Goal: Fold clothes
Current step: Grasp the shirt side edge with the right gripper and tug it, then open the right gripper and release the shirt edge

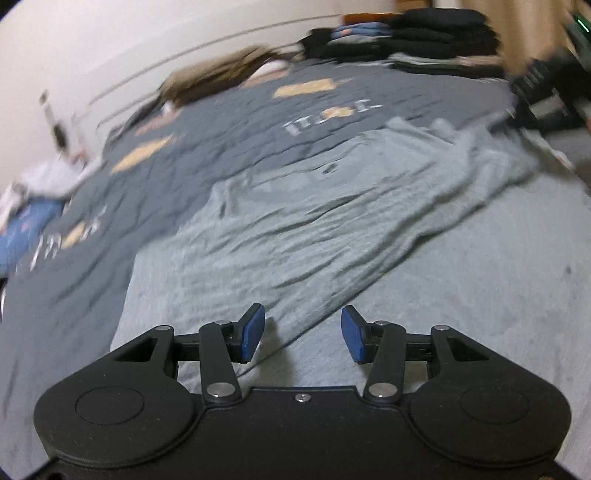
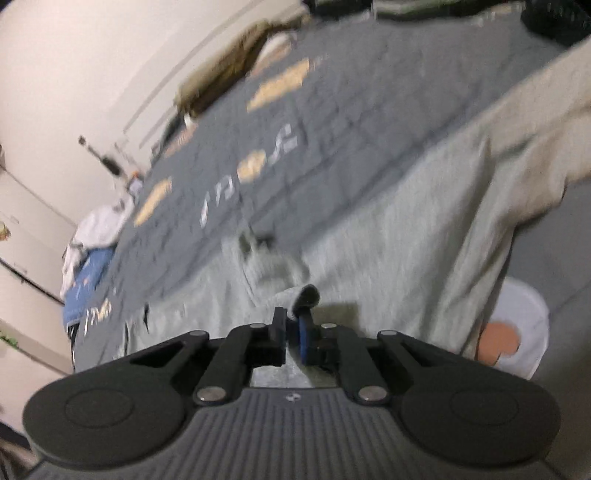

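A light grey garment (image 1: 332, 221) lies spread and wrinkled on a grey bed surface (image 1: 480, 295). In the left wrist view its near hem runs under my left gripper (image 1: 303, 332), whose blue pads (image 1: 253, 332) stand apart with nothing pinched between them. In the right wrist view the same grey garment (image 2: 388, 240) fills the middle. My right gripper (image 2: 293, 330) is shut on a raised fold (image 2: 306, 295) of it, which sticks up between the blue pads (image 2: 304, 336).
A dark grey blanket (image 1: 221, 140) with gold and white print lies behind the garment. Stacks of folded dark clothes (image 1: 424, 33) sit at the back. Blue and white cloth (image 1: 29, 221) is bunched at the left. A white item with an orange patch (image 2: 517, 332) lies at the right.
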